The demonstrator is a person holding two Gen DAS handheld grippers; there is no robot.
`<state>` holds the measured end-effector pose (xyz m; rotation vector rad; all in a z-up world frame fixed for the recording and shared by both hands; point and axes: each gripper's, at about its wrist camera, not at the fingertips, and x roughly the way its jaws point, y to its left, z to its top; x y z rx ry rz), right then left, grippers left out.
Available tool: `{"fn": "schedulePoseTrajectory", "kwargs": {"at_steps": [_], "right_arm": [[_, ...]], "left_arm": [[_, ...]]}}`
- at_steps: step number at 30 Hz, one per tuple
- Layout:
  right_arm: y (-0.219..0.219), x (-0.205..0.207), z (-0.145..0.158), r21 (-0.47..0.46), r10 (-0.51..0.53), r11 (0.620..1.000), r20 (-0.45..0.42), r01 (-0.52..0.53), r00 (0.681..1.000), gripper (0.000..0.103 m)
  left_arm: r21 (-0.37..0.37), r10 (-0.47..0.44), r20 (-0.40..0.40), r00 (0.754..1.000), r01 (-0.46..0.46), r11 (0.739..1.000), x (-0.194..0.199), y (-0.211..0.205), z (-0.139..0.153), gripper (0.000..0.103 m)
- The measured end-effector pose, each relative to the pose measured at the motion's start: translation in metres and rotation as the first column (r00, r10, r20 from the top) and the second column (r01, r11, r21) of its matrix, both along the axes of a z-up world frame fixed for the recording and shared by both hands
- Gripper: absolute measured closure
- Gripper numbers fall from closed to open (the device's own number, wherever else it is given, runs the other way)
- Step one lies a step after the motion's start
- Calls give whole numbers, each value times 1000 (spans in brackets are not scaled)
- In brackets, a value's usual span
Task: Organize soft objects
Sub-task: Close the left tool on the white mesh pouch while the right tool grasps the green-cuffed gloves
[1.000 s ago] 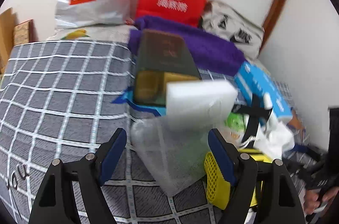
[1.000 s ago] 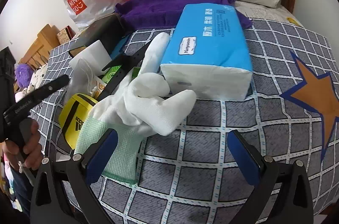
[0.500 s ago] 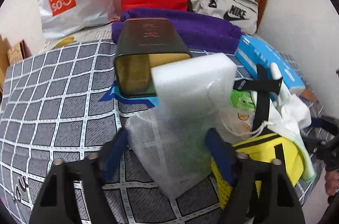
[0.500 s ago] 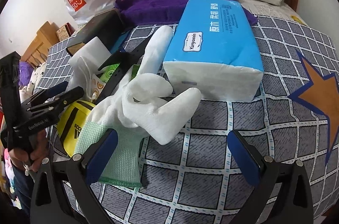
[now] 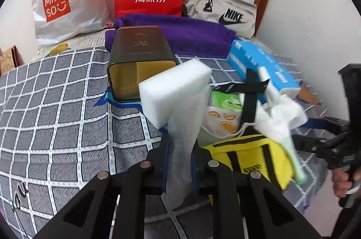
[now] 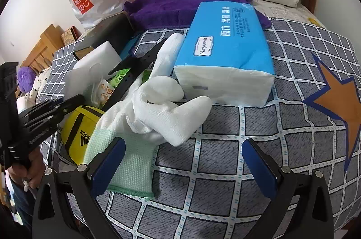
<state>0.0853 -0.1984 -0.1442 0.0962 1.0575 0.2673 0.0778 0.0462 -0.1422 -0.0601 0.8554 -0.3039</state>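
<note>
item: white foam sponge [image 5: 174, 90] in clear mesh bag [image 5: 182, 139], frame centre; light, squashy, bag slippery. left hand-held gripper [image 5: 179, 163] just closed, pinching bag's slack. right hand-held gripper [image 6: 183, 165] open.

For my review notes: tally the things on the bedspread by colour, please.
White: 3 (sponge, mesh bag, glove)
Blue: 1 (tissue pack)
Yellow: 1 (pouch)
Purple: 1 (towel)
Dark: 1 (tin)
Total: 7
</note>
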Motion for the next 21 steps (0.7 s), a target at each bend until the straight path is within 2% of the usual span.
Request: {"fn": "schedulePoseTrajectory", "kwargs": {"at_steps": [6, 9, 11, 21], "right_arm": [[-4, -4, 8, 9, 0, 1000, 24, -1, 1000, 1], [-5, -6, 12, 23, -1, 1000, 35, 0, 999, 1], [-5, -6, 12, 30, -1, 1000, 33, 0, 999, 1], [9, -10, 15, 60, 50, 997, 30, -52, 998, 1]], "left_arm": [[-22, 56, 27, 998, -56, 998, -12, 19, 13, 87], [-99, 79, 17, 997, -76, 992, -14, 35, 17, 87], [-121, 105, 7, 994, -103, 987, -14, 43, 16, 87], [-156, 194, -37, 980, -198, 968, -16, 70, 6, 87]]}}
